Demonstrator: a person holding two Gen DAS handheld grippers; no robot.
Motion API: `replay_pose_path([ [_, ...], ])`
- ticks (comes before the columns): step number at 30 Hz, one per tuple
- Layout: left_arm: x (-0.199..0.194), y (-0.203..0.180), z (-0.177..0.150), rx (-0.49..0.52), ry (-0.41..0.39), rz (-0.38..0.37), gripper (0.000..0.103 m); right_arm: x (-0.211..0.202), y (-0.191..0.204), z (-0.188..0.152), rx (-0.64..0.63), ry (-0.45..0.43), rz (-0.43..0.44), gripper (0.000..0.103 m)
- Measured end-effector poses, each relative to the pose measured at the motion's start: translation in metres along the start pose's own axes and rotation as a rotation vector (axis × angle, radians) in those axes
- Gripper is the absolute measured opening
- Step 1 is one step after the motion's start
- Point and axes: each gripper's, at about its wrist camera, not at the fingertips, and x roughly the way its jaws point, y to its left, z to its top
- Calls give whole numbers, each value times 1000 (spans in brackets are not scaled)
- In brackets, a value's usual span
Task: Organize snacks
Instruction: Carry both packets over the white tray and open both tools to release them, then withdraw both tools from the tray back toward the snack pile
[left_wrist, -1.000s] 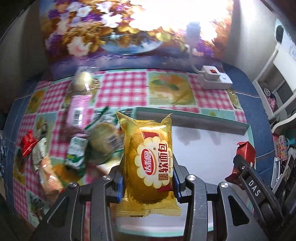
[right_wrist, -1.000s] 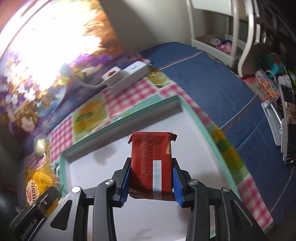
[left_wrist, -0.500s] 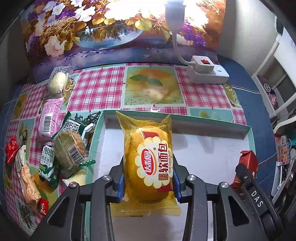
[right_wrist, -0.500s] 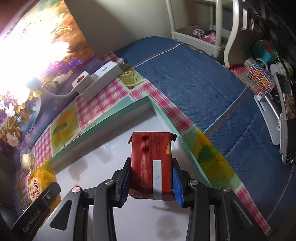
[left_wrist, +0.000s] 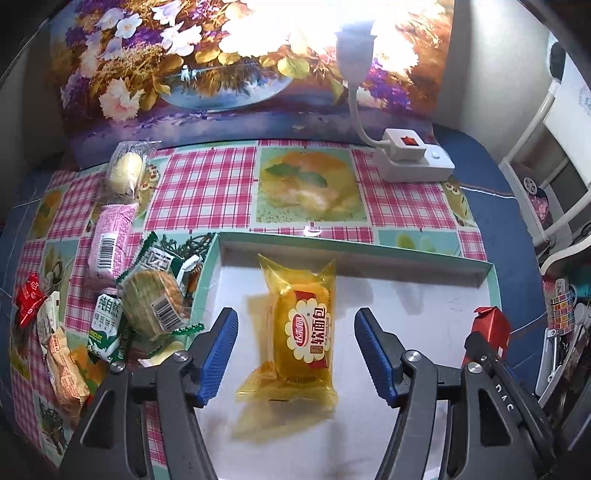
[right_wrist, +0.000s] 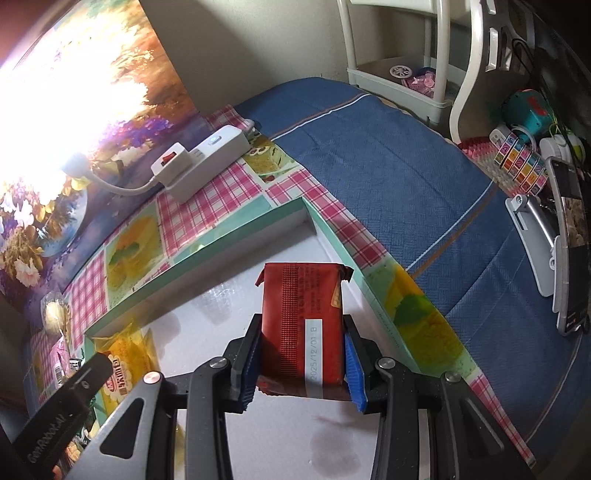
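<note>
One snack down: the left gripper (left_wrist: 295, 354) has just been opening its jaws, and the yellow soft-bread packet (left_wrist: 301, 332) that half a second ago sat pinched between the blue pads (left_wrist: 218, 354) now lies loose on the white floor of the green-rimmed box (left_wrist: 369, 251), centre of the left wrist frame — pads standing clear on both sides, nothing touching. Slight blur on the wrapper, so it may not have settled yet.

Right gripper (right_wrist: 301, 365) unchanged — jaws clamped on the red wrapped snack (right_wrist: 303, 325), held upright above the box floor near the box's right wall, lower centre of the right wrist frame.

Remaining pile sits outside the box at left of the left wrist frame: pink packet (left_wrist: 109, 240), round biscuit pack (left_wrist: 153, 299), green-and-white carton (left_wrist: 105, 326), clear-wrapped yellow cake (left_wrist: 125, 171), small red packet (left_wrist: 31, 299).

Reading: first item counts as placed; the red one looks next to be set down, likely beside the bread. Most of the sorting is still ahead.
</note>
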Motion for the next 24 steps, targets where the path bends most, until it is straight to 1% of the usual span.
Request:
replay_pose_path([
  [4, -2, 0, 0, 0, -1, -9, 68, 1, 1, 0, -6, 3, -5, 42],
  [6, -3, 0, 1, -3, -4, -10, 78, 0, 0, 0, -2, 0, -9, 42],
  [12, -4, 7, 1, -26, -10, -12, 81, -3, 0, 2, -7, -6, -10, 43],
  [13, -4, 9, 1, -34, -9, -15, 82, -3, 0, 2, -8, -6, -10, 43],
  [14, -4, 10, 1, -43, -7, -20, 87, -3, 1, 2, -8, -5, -9, 43],
  [15, -4, 12, 2, -54, -6, -25, 88, -3, 1, 2, -8, -5, -8, 43],
  [17, -4, 16, 2, -71, -4, -27, 90, -4, 2, 2, -11, -4, -6, 48],
  [18, -3, 17, 1, -73, -1, -27, 95, -4, 2, 2, -12, -3, -7, 55],
  [19, -3, 18, 1, -72, 0, -27, 96, -4, 3, 2, -13, -2, -5, 63],
  [22, -2, 24, 0, -90, 1, -18, 97, -5, 5, 2, -22, -3, -1, 67],
  [23, -2, 27, 0, -102, 4, -27, 97, -5, 6, 2, -26, -4, 0, 69],
  [24, -2, 29, 0, -111, 5, -35, 97, -5, 7, 2, -32, -6, 2, 74],
])
